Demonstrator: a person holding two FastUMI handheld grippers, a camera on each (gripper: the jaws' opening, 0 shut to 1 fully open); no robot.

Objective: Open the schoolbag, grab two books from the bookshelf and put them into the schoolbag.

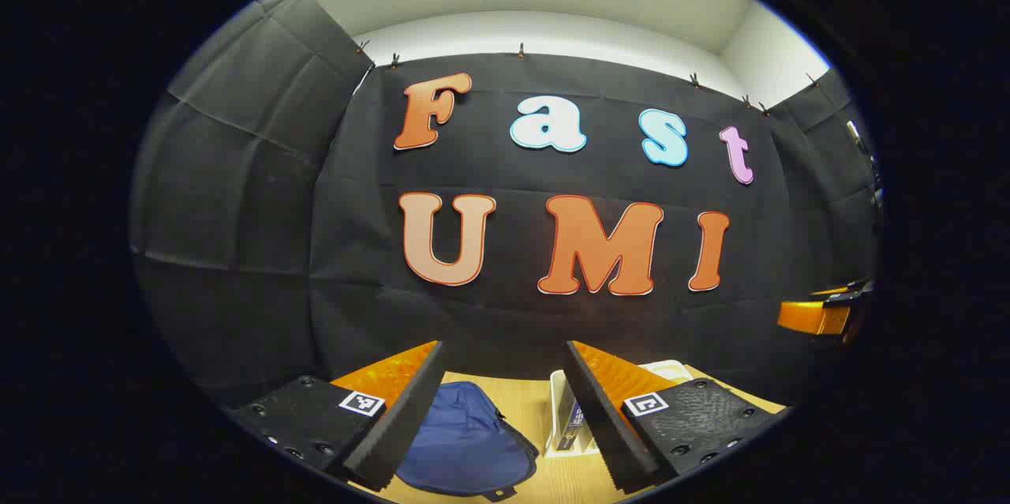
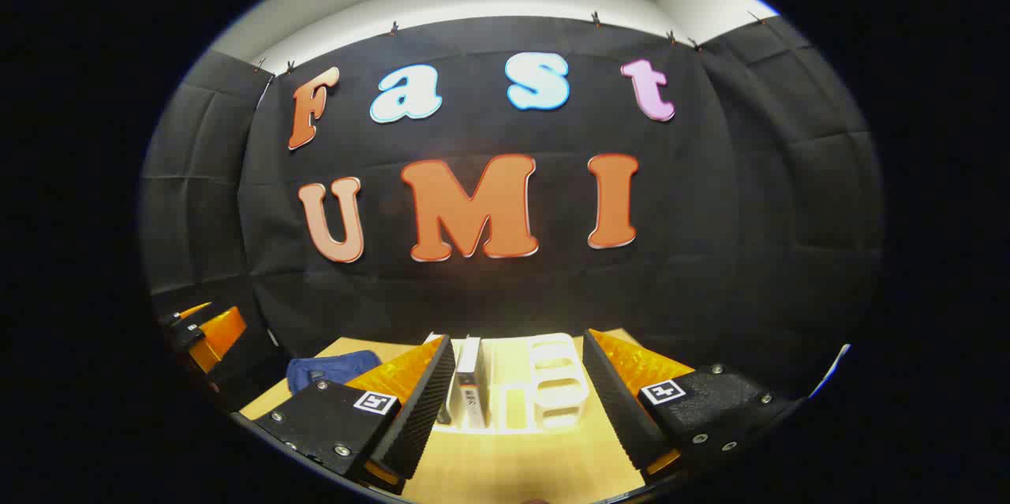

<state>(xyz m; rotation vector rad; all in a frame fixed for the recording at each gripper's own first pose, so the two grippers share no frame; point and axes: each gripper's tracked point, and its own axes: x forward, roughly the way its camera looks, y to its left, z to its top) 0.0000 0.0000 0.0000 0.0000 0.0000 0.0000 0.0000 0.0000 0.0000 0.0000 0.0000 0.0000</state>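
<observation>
Navy fabric schoolbag (image 1: 464, 441): flat on wooden bench (image 1: 529, 409), zipped as far as can be told, directly ahead of left tongs (image 1: 503, 397), between its fingers. Left tongs nearer bag; jaws wide, empty. White bookshelf (image 2: 544, 390): right of bag, straight ahead of right tongs (image 2: 517, 393). Books (image 2: 469, 390) upright in left slots, spines facing near; right slots look vacant. Right tongs wide, empty, raised above bench. Judgement: bag opening comes first, falls to left tongs.

left gripper (image 1: 505, 409): fingers spread, level | right gripper (image 2: 517, 401): fingers spread
</observation>
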